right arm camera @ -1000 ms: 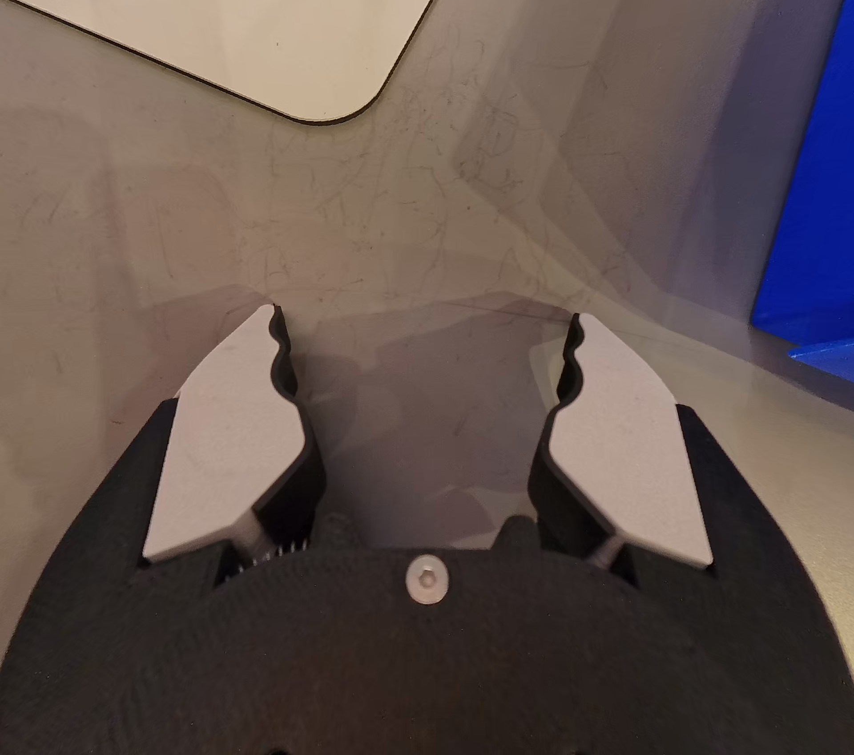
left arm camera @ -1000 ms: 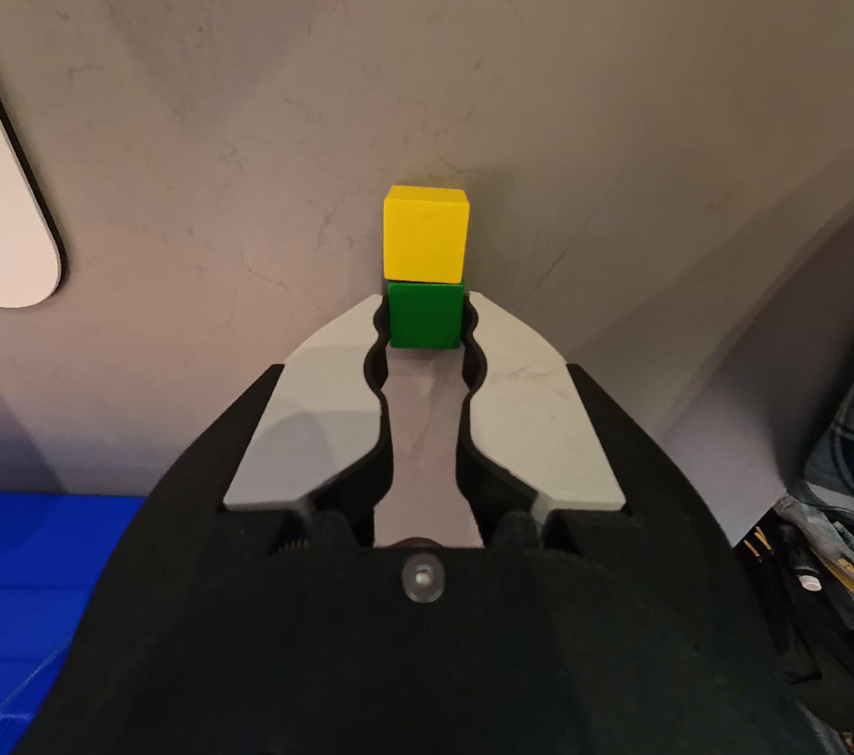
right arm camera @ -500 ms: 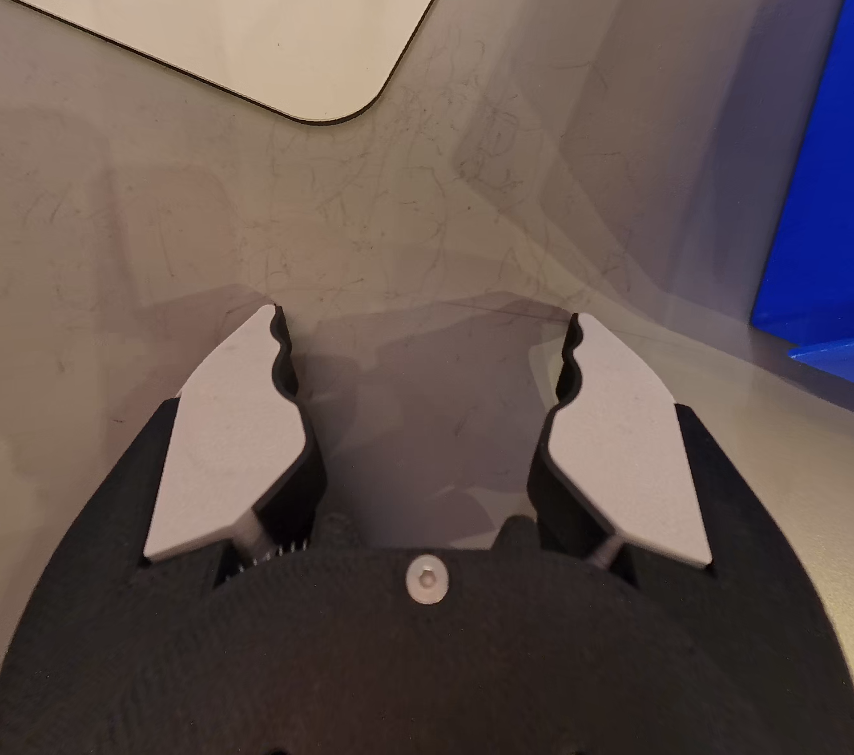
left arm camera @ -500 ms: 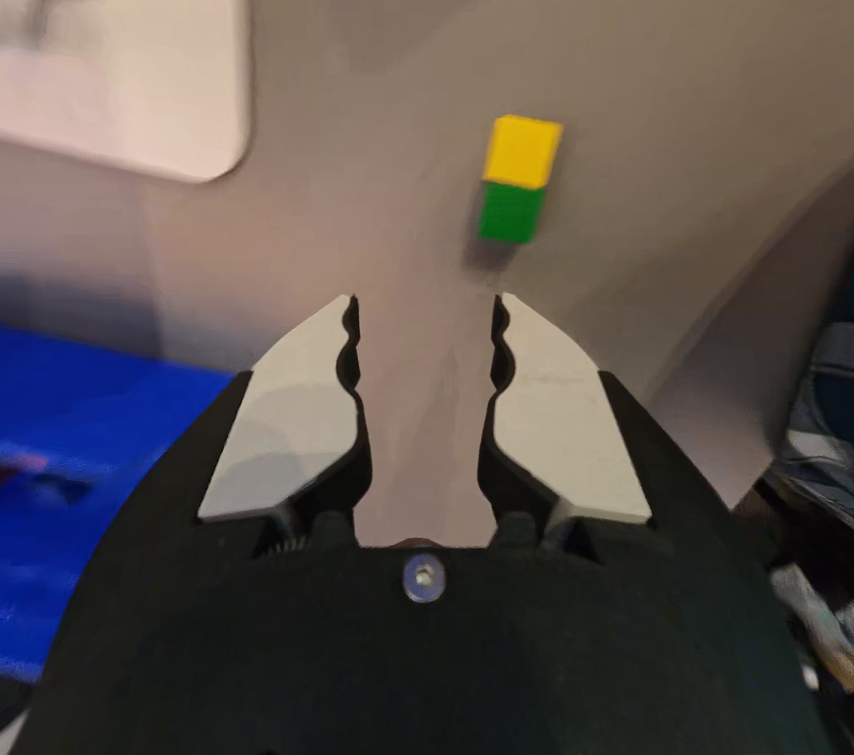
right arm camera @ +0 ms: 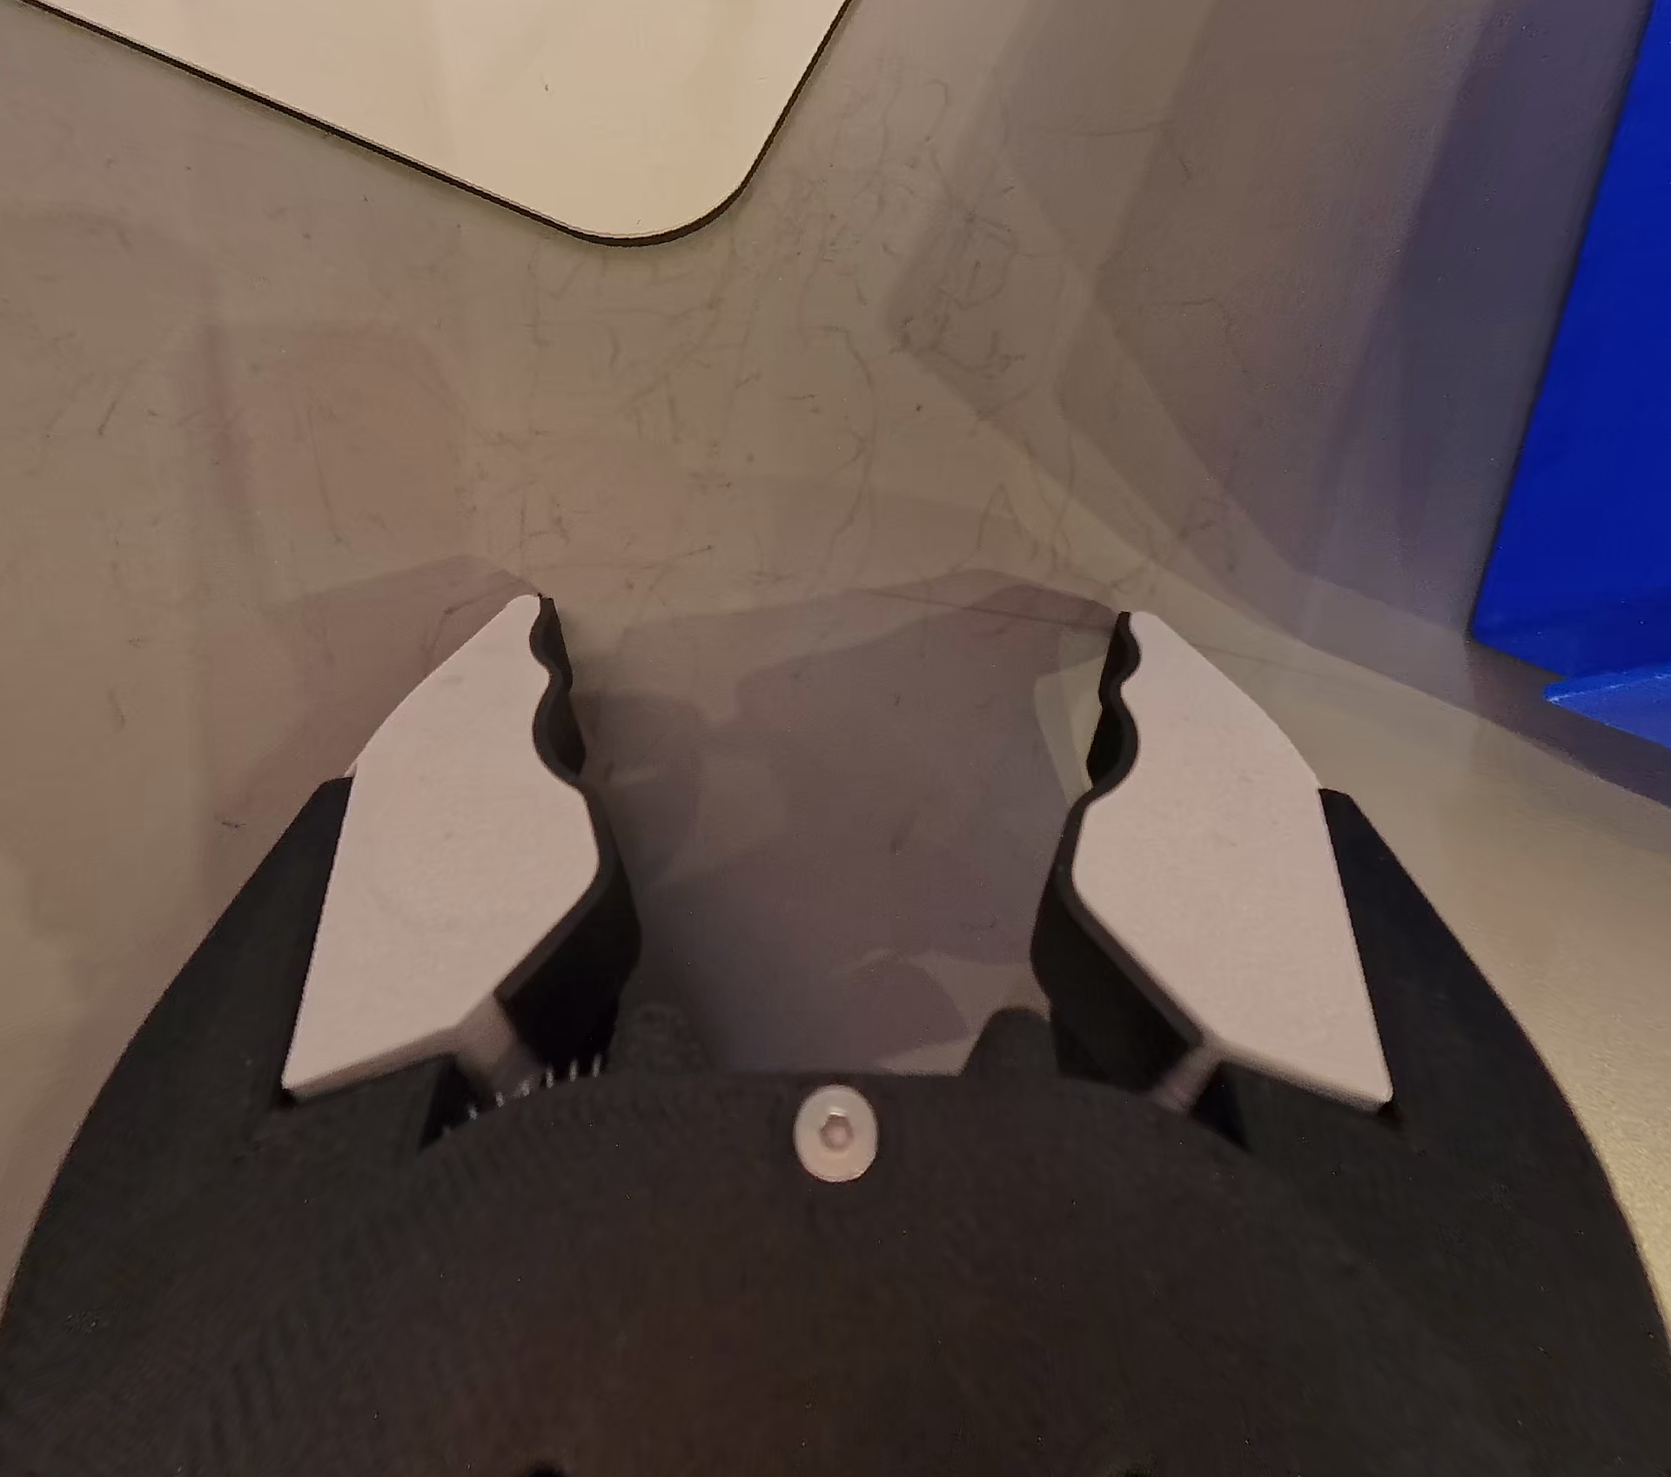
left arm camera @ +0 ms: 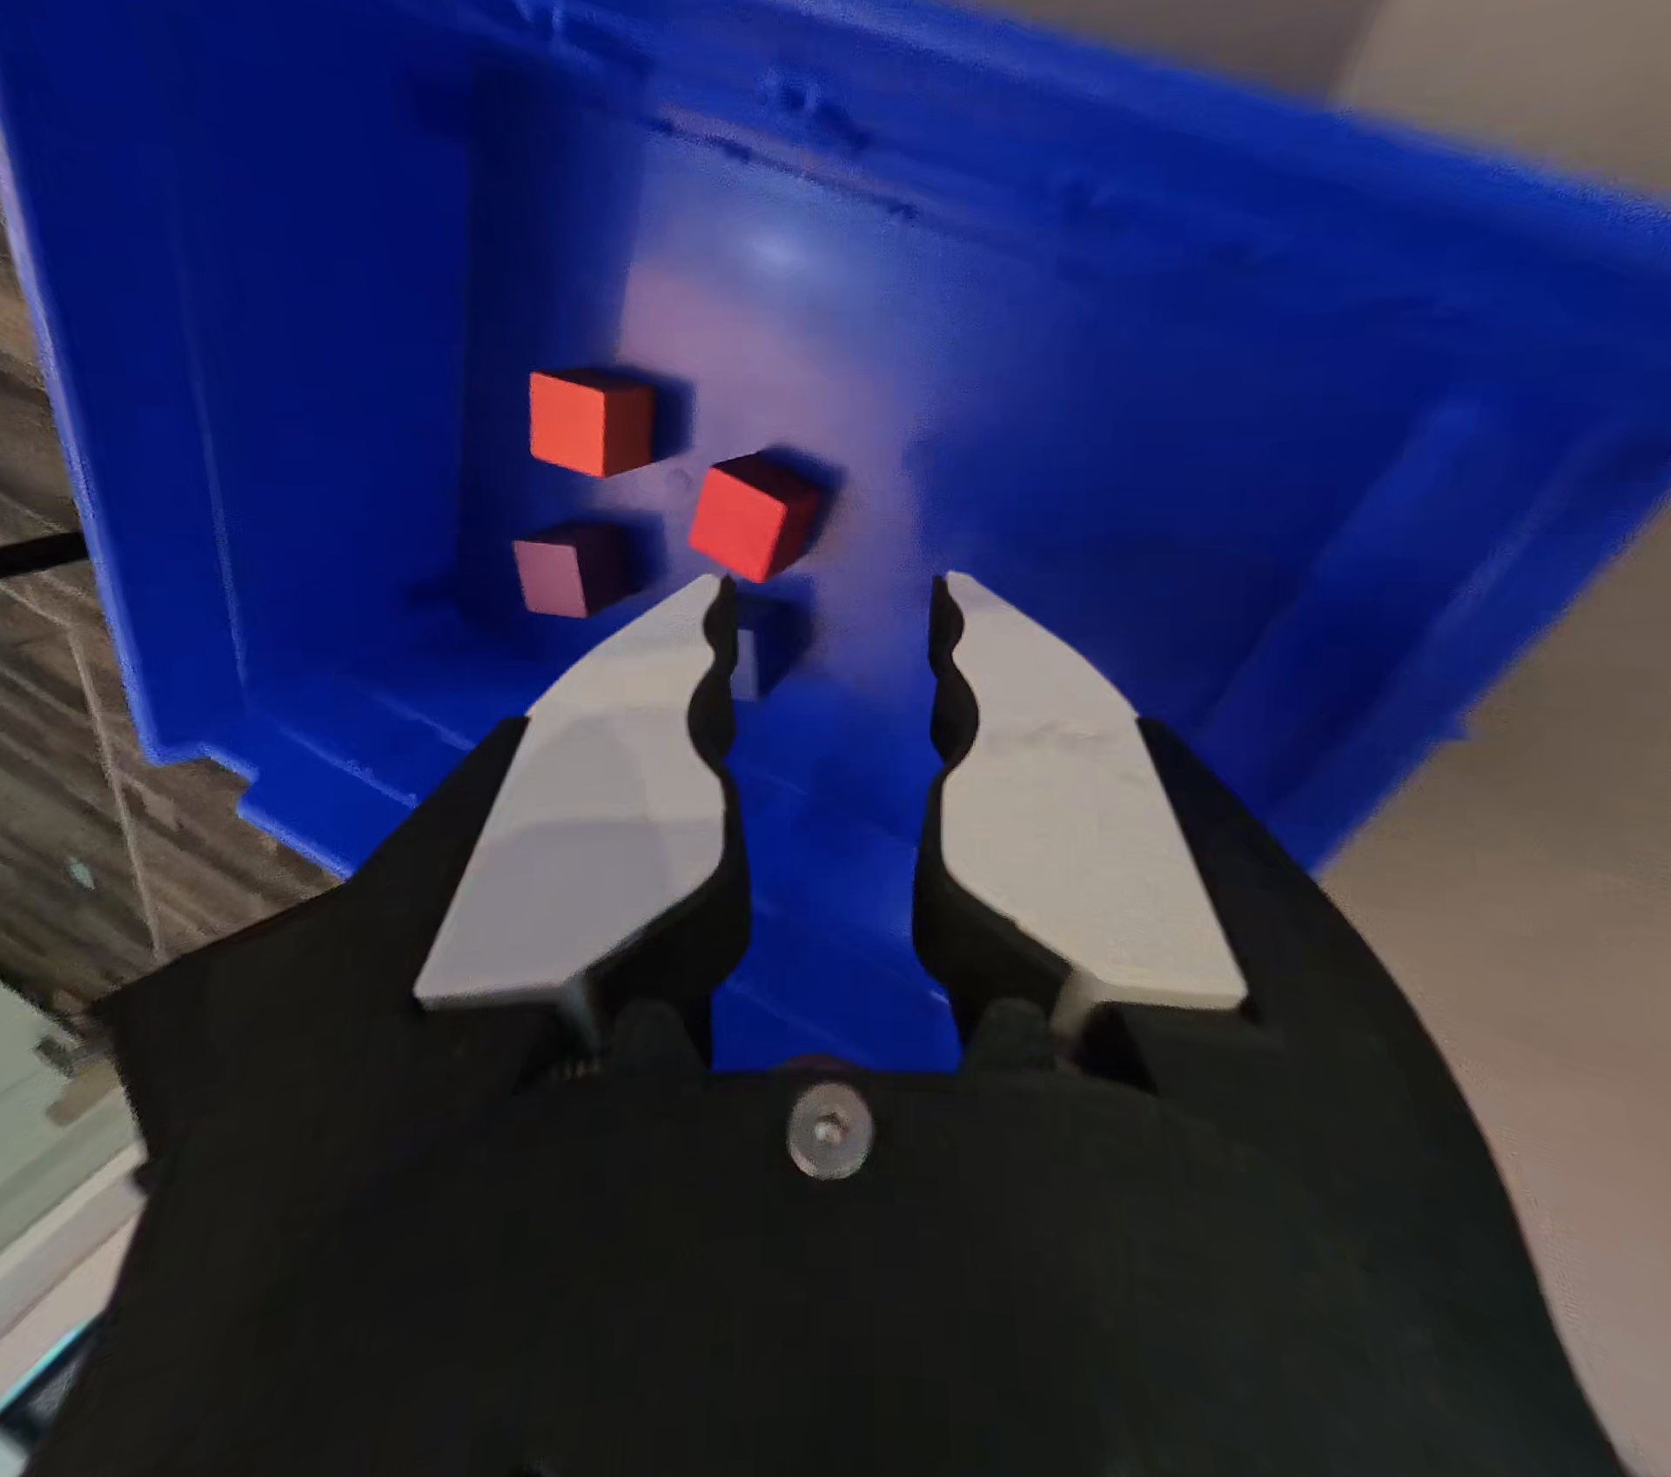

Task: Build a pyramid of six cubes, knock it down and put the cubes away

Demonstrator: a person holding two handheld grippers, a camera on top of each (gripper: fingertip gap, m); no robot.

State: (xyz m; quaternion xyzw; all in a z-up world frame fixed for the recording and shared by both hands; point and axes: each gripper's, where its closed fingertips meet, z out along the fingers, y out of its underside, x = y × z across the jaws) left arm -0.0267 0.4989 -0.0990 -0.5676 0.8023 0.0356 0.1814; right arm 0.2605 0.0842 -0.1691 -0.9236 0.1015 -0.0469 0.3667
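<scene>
**Reaching into the bin for the next cube**

I judge I'm mid-build, fetching. My left tongs (left arm camera: 830, 591) hang apart and empty over the blue bin (left arm camera: 271, 258); a red cube (left arm camera: 746, 516) lies just ahead-left. Next: centre and close. My right tongs (right arm camera: 830, 609) wait wide apart over the table (right arm camera: 633, 394).

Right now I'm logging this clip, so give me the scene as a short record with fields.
left gripper: open, nothing held, over the blue bin
bin contents: two red cubes, one darker cube, one partly hidden cube
right gripper: open wide, nothing held, over the grey table
other: white board on the table
</scene>
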